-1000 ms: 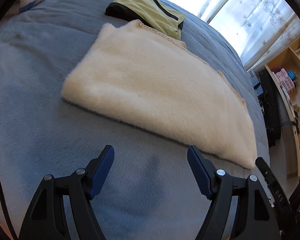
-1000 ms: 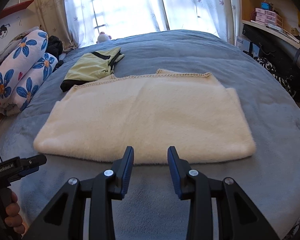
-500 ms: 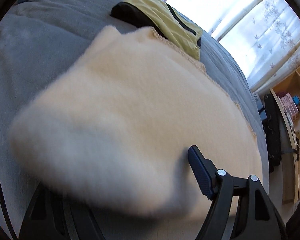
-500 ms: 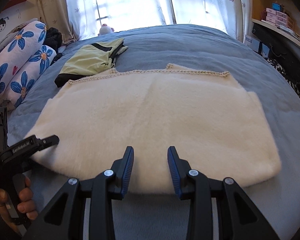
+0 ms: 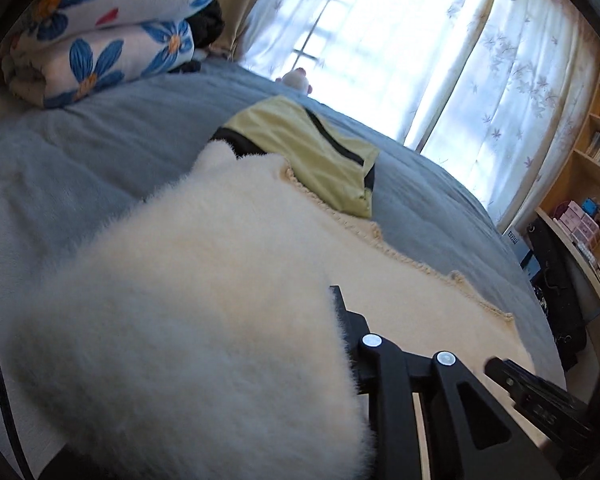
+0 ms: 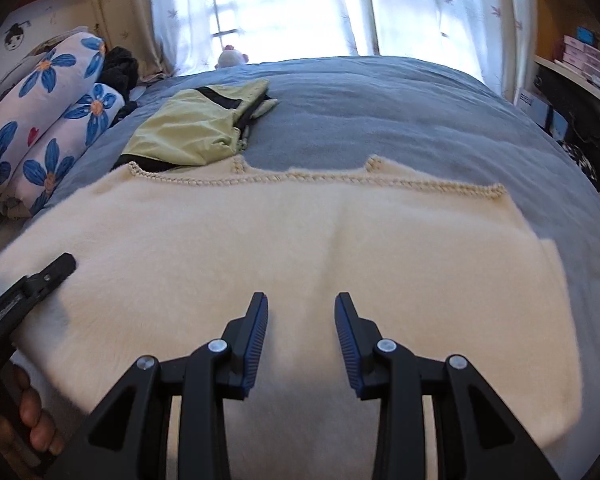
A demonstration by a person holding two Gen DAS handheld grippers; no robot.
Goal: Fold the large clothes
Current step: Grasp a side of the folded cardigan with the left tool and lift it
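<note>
A large cream fluffy sweater (image 6: 300,240) lies flat on the grey-blue bed (image 6: 400,104), its knitted trim at the far edge. My right gripper (image 6: 300,328) is open just above the sweater's near middle, nothing between its fingers. In the left wrist view the sweater's left near corner (image 5: 188,340) bulges up close and hides my left finger; only the right finger (image 5: 342,312) shows, pressed against the fabric. The left gripper's body also shows at the sweater's left edge in the right wrist view (image 6: 32,284).
A folded yellow-green garment (image 6: 196,128) lies beyond the sweater. A rolled floral quilt (image 6: 40,128) lies at the left of the bed. A curtained window (image 6: 300,8) stands behind; shelves and a black bag (image 5: 556,288) stand at the right.
My left gripper moved in onto the sweater's left corner and the fabric has risen over it. My right gripper moved forward over the near edge, still open.
</note>
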